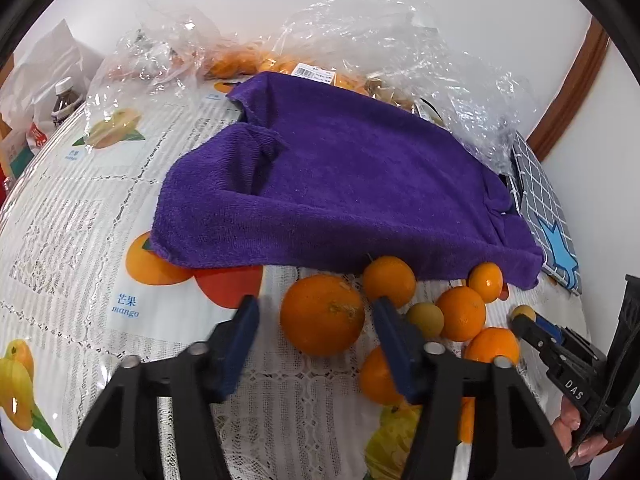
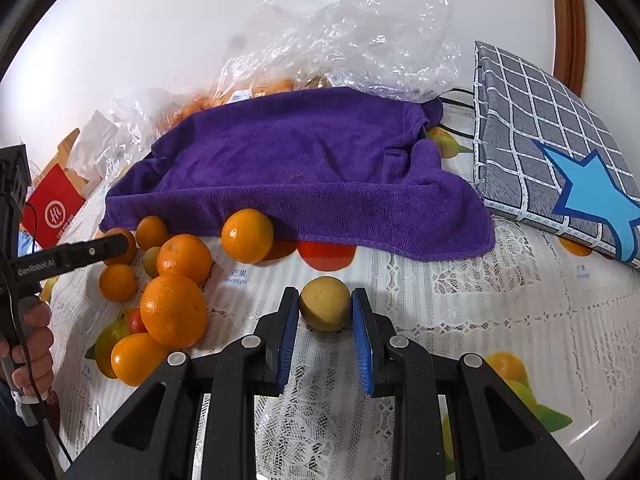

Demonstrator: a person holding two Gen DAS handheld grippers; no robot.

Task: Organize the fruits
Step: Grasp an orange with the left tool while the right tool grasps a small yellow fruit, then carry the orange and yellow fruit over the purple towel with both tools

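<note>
Several oranges lie in a cluster on the fruit-print tablecloth in front of a purple towel (image 1: 344,184). My left gripper (image 1: 316,314) is open around the largest orange (image 1: 322,314), its blue pads on either side and apart from it. Smaller oranges (image 1: 460,312) and a small yellowish fruit (image 1: 425,319) lie to its right. In the right wrist view, my right gripper (image 2: 325,304) is shut on a yellow-green round fruit (image 2: 325,303), both pads touching it, just above the cloth. The orange cluster (image 2: 173,310) lies to its left. The purple towel (image 2: 304,168) is behind.
Crumpled clear plastic bags (image 1: 384,44) with more oranges lie behind the towel. A grey checked bag with a blue star (image 2: 560,152) stands at the right. A bottle (image 1: 64,100) and cartons stand at the far left. A red card (image 2: 54,208) is left.
</note>
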